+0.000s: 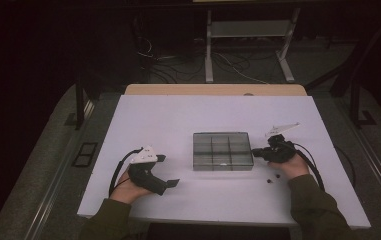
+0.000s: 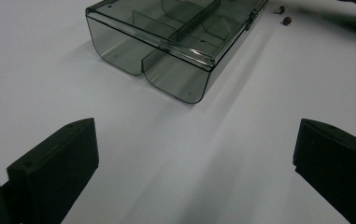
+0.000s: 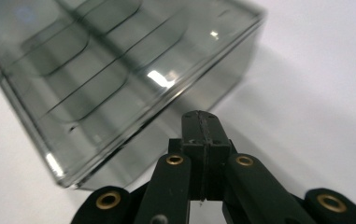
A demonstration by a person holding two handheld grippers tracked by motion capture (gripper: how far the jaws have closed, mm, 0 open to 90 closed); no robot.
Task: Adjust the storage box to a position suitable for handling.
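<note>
A smoky, translucent plastic compartment box (image 1: 223, 151) with rounded dividers sits mid-tabletop (image 1: 178, 120), lid closed. The right claw (image 1: 256, 152), matte black with brass rivets, is pinched closed with nothing in it, just beside the box's right wall. The left claw (image 1: 168, 171) stands wide apart over the smooth white surface, well left of it. Two small dark beads (image 1: 274, 177) lie near the right hand.

A metal stand (image 1: 248, 45) and tangled cables (image 1: 188, 62) behind the table (image 1: 178, 120).

A smoke-grey see-through compartment box (image 1: 223, 151) at the centre of a white table (image 1: 178, 120). Black grippers (image 1: 163, 172) (image 1: 254, 152), the lower-left with a white plate. Olive-green sleeves (image 1: 313, 205) along the bottom edge.
</note>
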